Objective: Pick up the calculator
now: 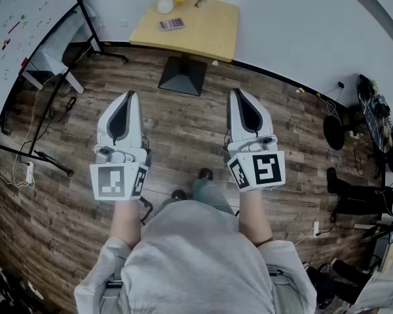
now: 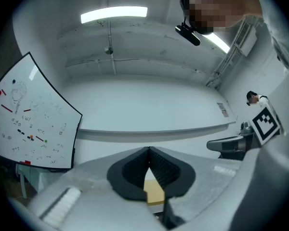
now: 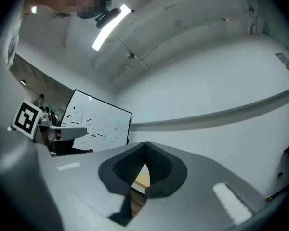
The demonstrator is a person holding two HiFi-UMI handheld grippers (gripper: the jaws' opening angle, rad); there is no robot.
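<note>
our left gripper [image 1: 127, 98] and right gripper [image 1: 239, 95] are closest to us, side by side, both with jaws fully together and holding nothing. far ahead, the calculator [image 1: 171, 24] lies flat on the yellow table [image 1: 209, 31]: small, purple-grey, rectangular, near a white vase [image 1: 165, 4].

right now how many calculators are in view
1. The calculator lies on the yellow table, on the near side of the white vase. No other shows, though clutter at the room's edges could hide one.
</note>
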